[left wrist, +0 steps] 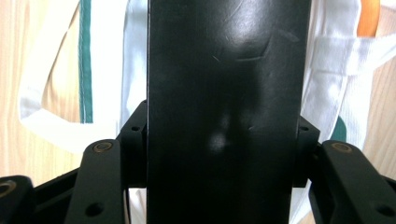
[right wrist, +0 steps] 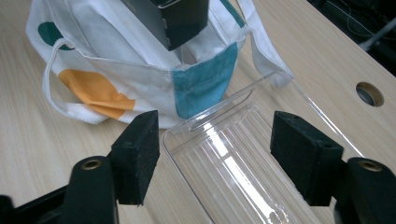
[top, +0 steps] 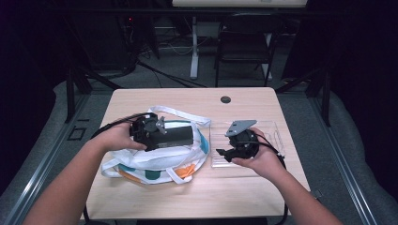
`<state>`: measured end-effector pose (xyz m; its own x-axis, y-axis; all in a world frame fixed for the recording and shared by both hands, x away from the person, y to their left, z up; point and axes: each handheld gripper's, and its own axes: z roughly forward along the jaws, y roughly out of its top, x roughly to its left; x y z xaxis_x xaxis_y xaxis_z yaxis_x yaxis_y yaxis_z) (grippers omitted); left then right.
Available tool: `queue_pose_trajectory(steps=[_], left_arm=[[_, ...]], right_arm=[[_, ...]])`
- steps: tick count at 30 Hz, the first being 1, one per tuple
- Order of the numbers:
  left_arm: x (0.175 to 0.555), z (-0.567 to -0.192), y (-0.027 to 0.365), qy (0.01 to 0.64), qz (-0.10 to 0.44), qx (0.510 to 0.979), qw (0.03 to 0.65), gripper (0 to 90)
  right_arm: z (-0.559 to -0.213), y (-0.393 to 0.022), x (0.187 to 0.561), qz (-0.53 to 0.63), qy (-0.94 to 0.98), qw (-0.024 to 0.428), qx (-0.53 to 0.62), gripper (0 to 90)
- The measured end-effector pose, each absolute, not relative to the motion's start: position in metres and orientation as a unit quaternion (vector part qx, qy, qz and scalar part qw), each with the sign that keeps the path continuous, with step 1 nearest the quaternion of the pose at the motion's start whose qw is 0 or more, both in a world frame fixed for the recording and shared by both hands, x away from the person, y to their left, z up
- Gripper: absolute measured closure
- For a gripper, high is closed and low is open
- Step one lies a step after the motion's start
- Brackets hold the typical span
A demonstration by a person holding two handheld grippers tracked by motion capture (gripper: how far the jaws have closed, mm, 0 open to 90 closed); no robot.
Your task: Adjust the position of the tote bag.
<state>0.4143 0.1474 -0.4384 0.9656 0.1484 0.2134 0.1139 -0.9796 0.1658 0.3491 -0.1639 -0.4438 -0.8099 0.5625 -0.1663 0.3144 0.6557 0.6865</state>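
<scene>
Mid-frame on the wooden table (top: pixel 141 197), a black box (top: pixel 174 135) is clamped by the left gripper (left wrist: pixel 224 154) over the tote bag (top: pixel 155 164), seemingly for bagging; the right gripper (right wrist: pixel 215 154) is held wide apart above the clear tray (top: pixel 277 136).

A tall black box (left wrist: pixel 228 112) stands upright through the middle, running from the top edge down to the bottom. Its glossy face carries faint scratches and soft reflections. The left hand-held gripper (left wrist: pixel 224 154) has its two black jaws pressed against the box's sides, one on either side, low down, with brass-coloured pivot pins showing on the linkage arms. Behind the box lies a white cloth bag (left wrist: pixel 334 65): to the left of the box a green stripe runs down the fabric and a white strap loops outward; to the right of the box are a stitched strap, an orange patch near the top and a bit of green lower down. Pale wooden worktop (left wrist: pixel 28 51) shows left of the bag.
</scene>
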Motion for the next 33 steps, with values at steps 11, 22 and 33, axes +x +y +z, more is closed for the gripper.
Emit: queue_pose_trajectory(steps=[11,22,33], left_arm=[[0.415,-0.434,0.125,0.045,0.112,0.989,0.081,42.6],[0.412,-0.429,0.102,0.019,0.115,0.990,0.085,42.6],[0.408,-0.425,0.088,-0.002,0.120,0.988,0.093,42.7]], right_arm=[[-0.439,-0.149,0.359,0.291,0.916,0.203,0.189,28.3],[-0.431,-0.132,0.365,0.279,0.927,0.199,0.152,27.7],[-0.427,-0.123,0.370,0.284,0.928,0.195,0.140,23.0]])
